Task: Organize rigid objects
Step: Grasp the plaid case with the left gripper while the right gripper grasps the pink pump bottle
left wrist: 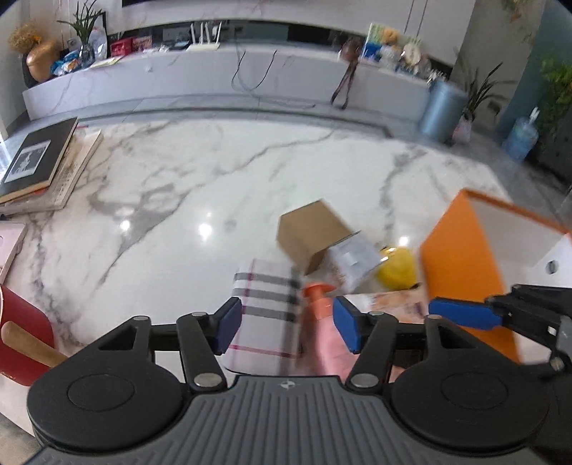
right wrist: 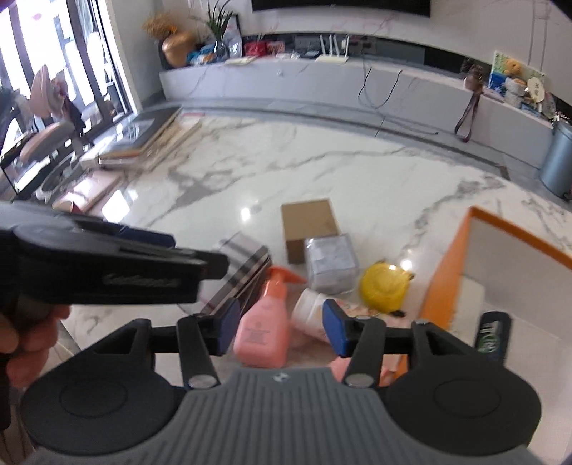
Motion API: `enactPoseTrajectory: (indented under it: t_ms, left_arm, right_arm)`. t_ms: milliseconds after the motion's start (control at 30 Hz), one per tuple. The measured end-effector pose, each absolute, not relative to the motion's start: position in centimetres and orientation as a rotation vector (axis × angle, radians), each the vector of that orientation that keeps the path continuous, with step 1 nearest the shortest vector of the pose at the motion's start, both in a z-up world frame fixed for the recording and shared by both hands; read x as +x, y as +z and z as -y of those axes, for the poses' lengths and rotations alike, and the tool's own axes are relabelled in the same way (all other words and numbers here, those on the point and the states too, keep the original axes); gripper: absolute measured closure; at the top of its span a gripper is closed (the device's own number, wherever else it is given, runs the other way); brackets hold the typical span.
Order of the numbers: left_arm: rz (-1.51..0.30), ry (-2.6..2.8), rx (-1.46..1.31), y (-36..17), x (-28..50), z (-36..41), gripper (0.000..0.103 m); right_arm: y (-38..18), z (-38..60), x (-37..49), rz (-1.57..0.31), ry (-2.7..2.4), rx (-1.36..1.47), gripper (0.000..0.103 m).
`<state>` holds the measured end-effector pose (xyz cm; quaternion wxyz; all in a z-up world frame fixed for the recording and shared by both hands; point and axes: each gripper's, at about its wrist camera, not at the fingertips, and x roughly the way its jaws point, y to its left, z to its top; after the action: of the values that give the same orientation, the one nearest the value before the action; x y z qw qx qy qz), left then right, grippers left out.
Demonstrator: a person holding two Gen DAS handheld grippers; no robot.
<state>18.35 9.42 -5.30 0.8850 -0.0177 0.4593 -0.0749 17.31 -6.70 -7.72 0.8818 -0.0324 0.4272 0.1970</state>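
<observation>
A white marble table with grey veins, ceiling lights glinting off its polish, faces a long grey marble console along the far wall. On the console stand a gold vase, a potted plant and a white router, with black cables hanging down its front. Daylight comes through a dark-framed window at the left, a stack of books lies on the table's left edge, and a blue-grey bin sits on the floor at the right.
</observation>
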Motion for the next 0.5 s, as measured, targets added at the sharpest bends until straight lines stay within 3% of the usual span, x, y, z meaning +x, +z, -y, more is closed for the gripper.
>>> enactPoseTrajectory:
  t_ms: [500]
  left_arm:
    - [-1.028,-0.149,-0.009,-9.9,21.4,-10.0,0.022]
  right_arm:
    - [-13.3,4.2,20.9,-1.072,0.439,-0.09,0.047]
